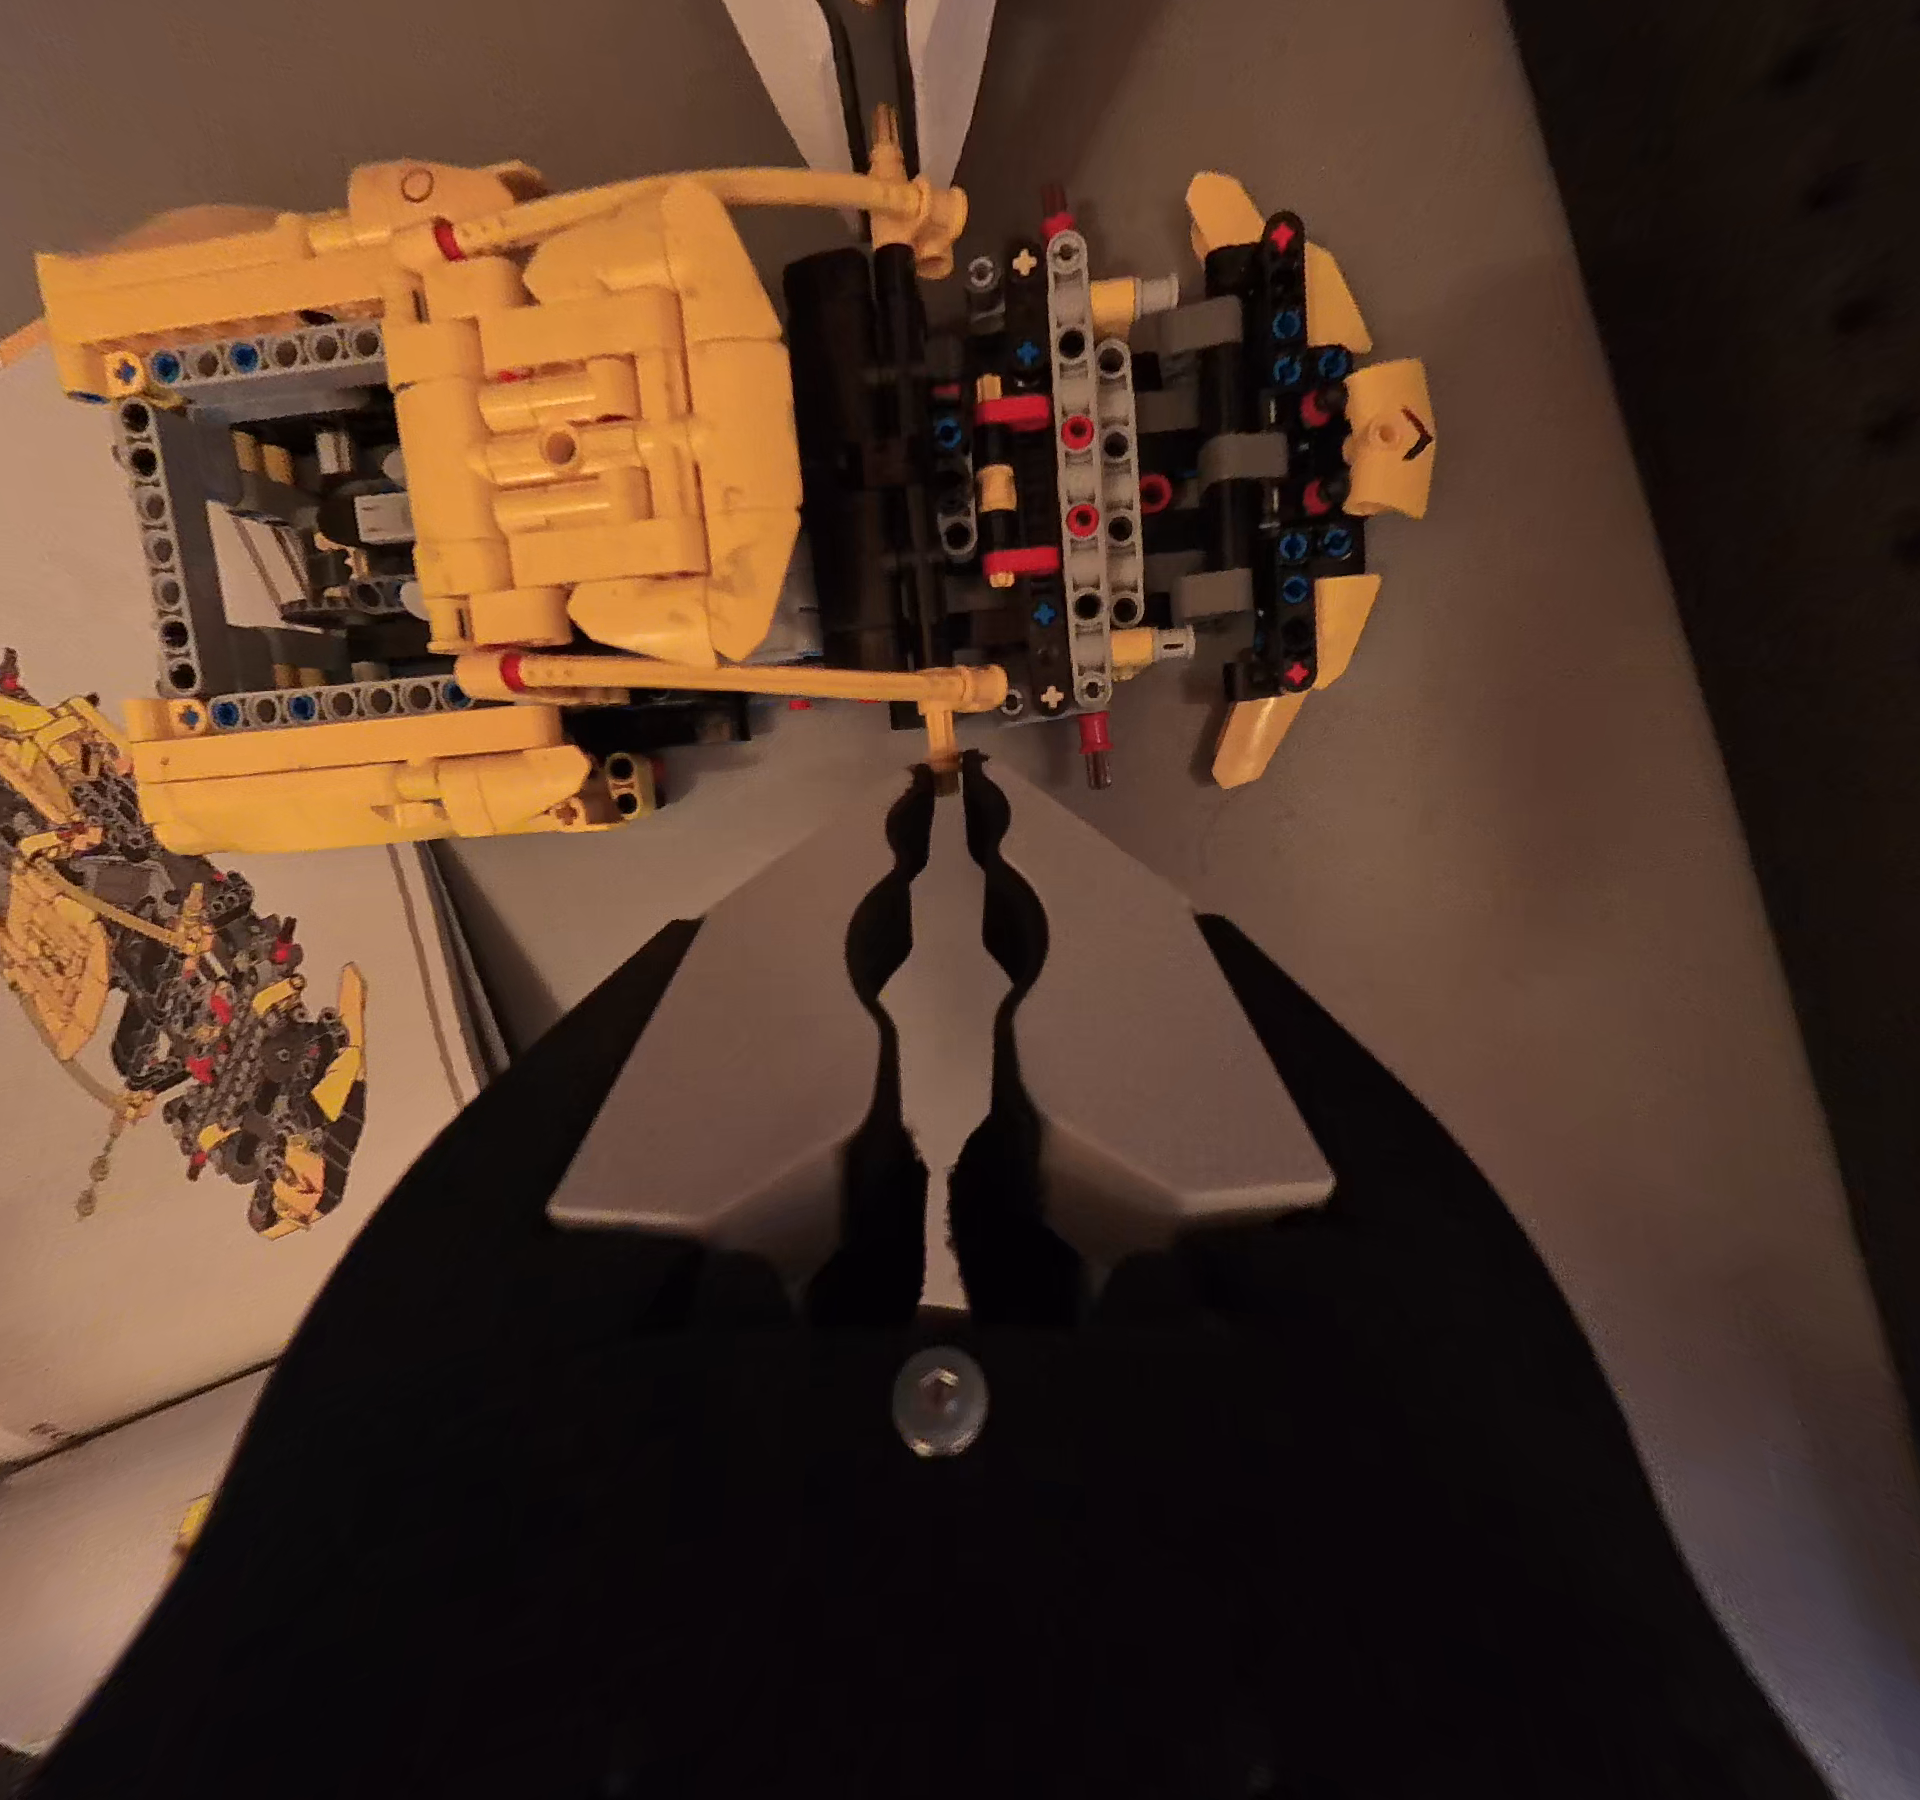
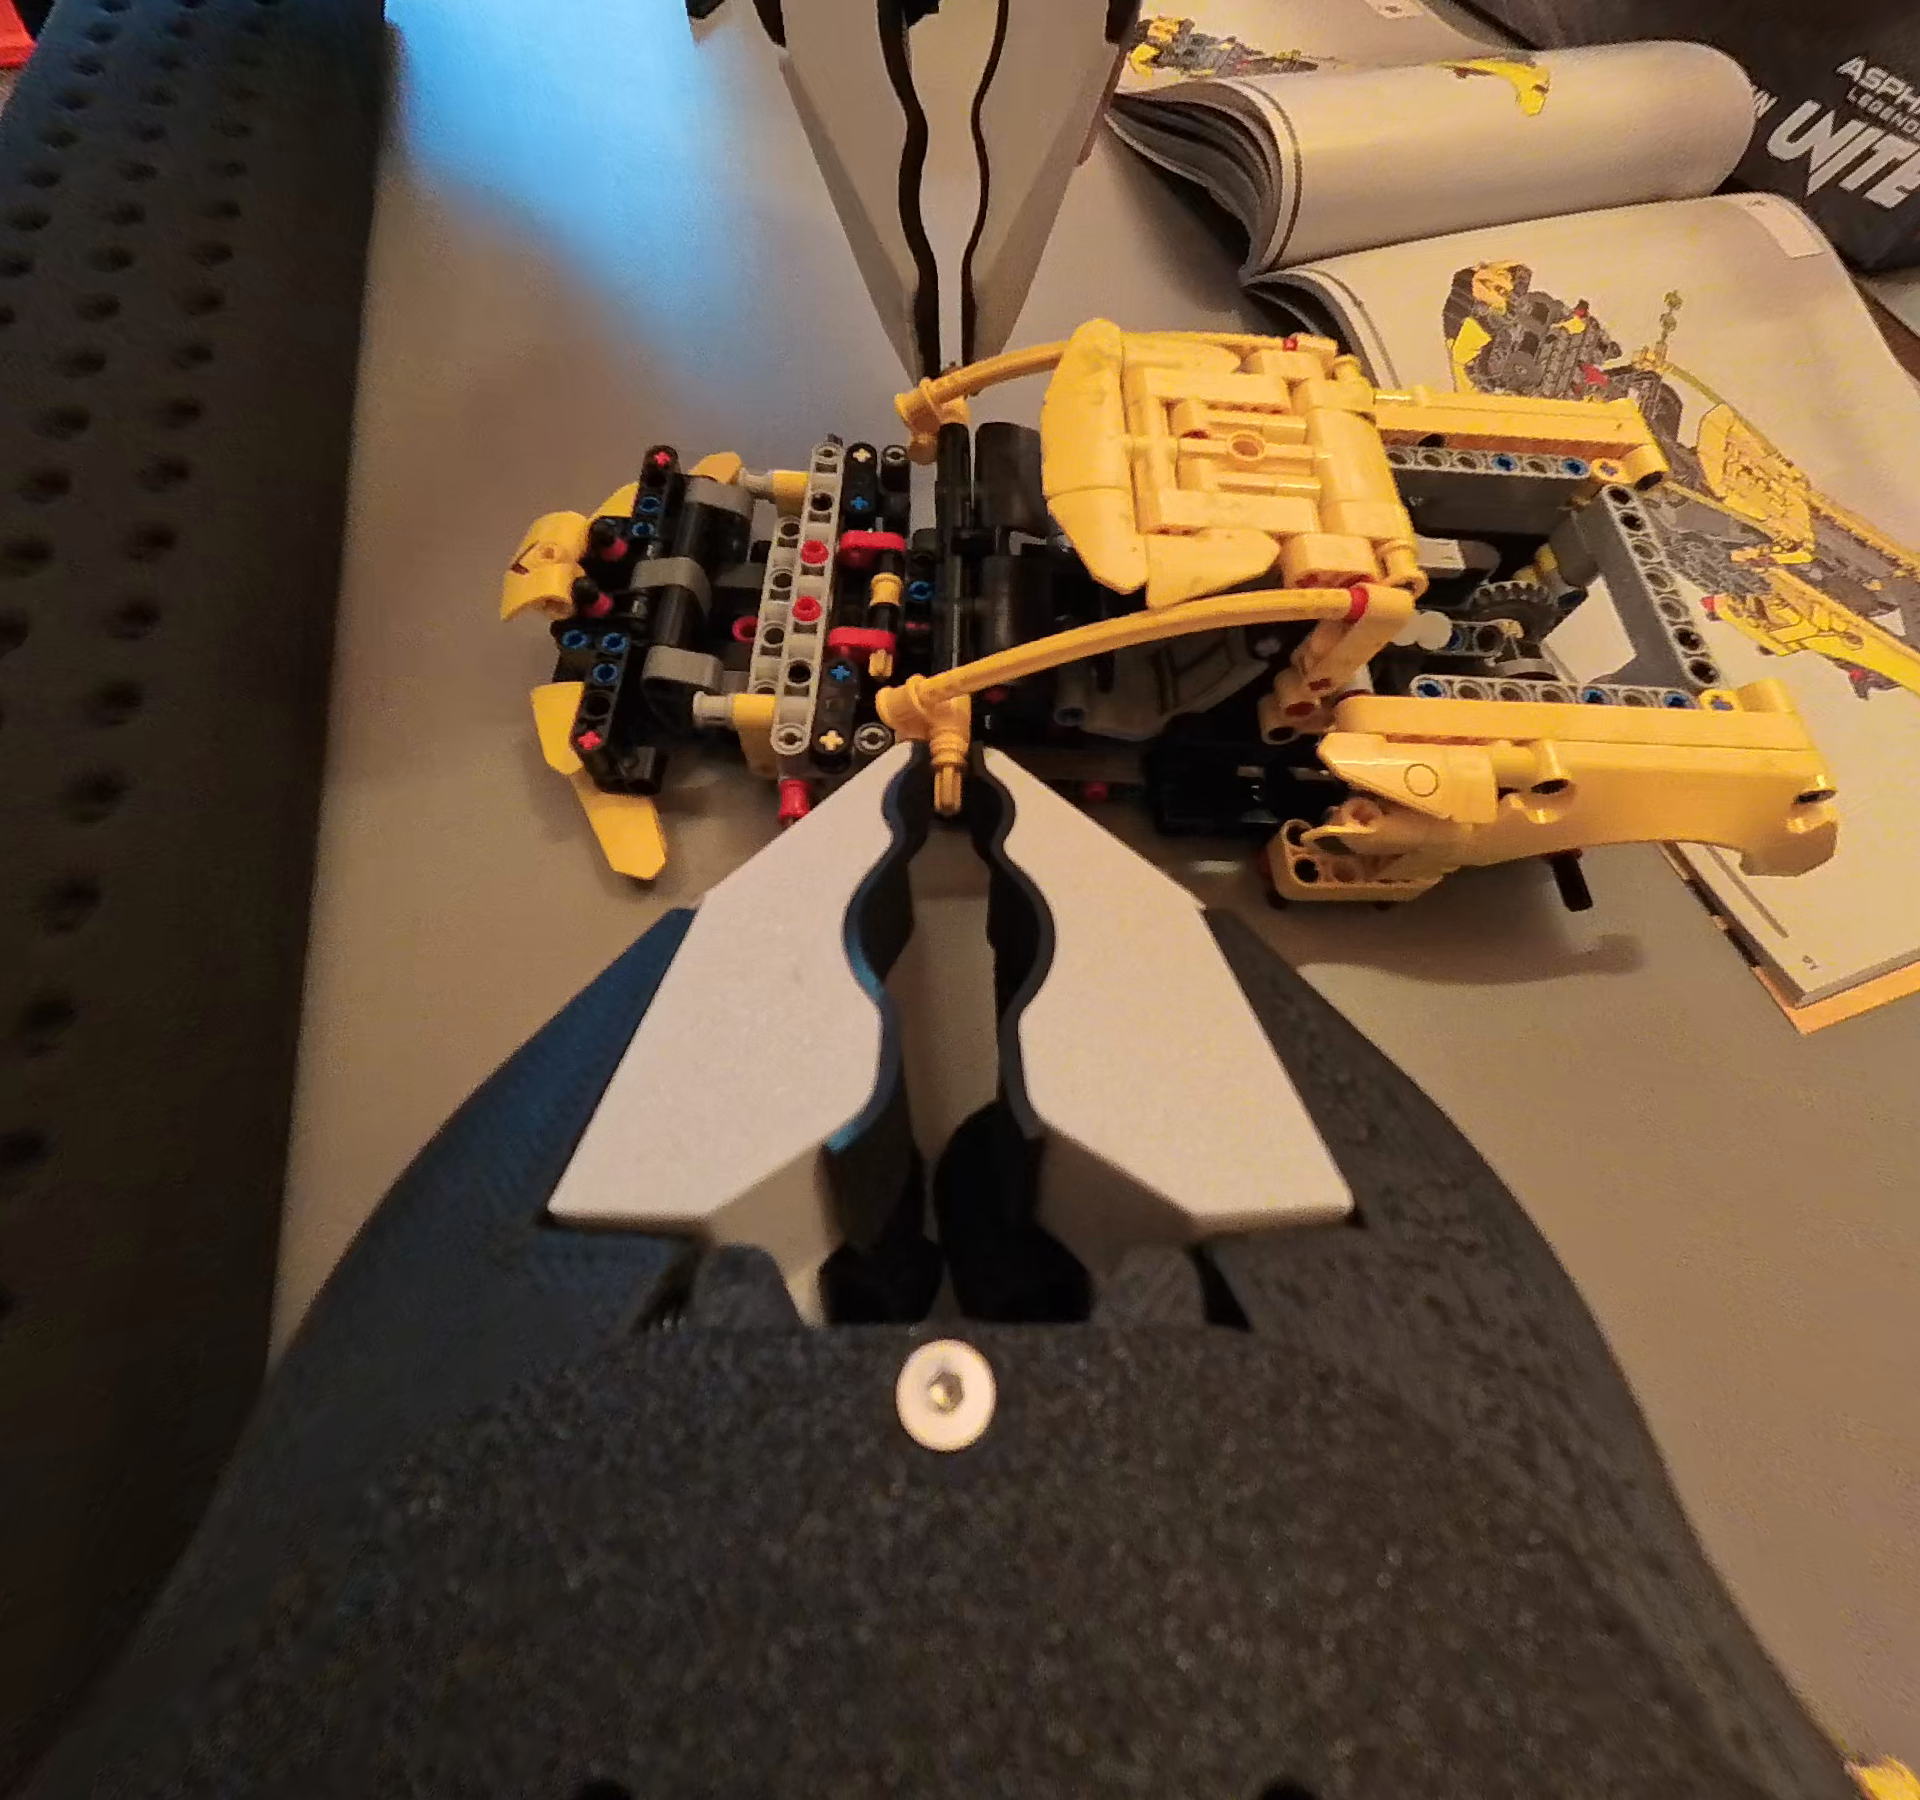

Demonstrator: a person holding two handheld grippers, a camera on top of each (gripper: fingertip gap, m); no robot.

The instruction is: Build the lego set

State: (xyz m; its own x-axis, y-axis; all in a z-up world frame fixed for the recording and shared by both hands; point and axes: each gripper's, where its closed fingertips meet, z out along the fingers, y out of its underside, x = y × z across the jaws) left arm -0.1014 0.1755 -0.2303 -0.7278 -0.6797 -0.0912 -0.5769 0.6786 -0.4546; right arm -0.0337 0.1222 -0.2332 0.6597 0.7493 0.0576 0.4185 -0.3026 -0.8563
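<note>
Grey tabletop point(image 2: 540, 223) carried the whole scene, with an open instruction booklet point(image 2: 1621, 316) lying to one side and a dark perforated pad point(image 2: 156, 503) along the other. On the table lay the lego car point(image 2: 1195, 587), a half-built yellow and black model with a yellow roof shell over a black and grey beam chassis studded with blue and red pins. Its long axis ran crosswise to both grippers, which faced each other over the middle of the model.

Two thin yellow flex rods arched from the roof forward, one on each flank, each ending in a small connector with an axle stub sticking outward. The right gripper point(image 2: 948, 794) met the near rod end point(image 2: 940, 711) head on; its jaws were nearly closed around the stub, apparently pinching it. The left gripper point(image 1: 948, 768), likewise almost closed, held the stub of the opposite rod end point(image 1: 951, 701) at its very tips. In the right wrist view the left gripper point(image 2: 945, 348) showed beyond the car, tips at the far connector.

Each gripper was therefore nearest its own side of the car, and by my reading the coming move was an inward push along the car's short axis, seating both connectors into the chassis.
</note>
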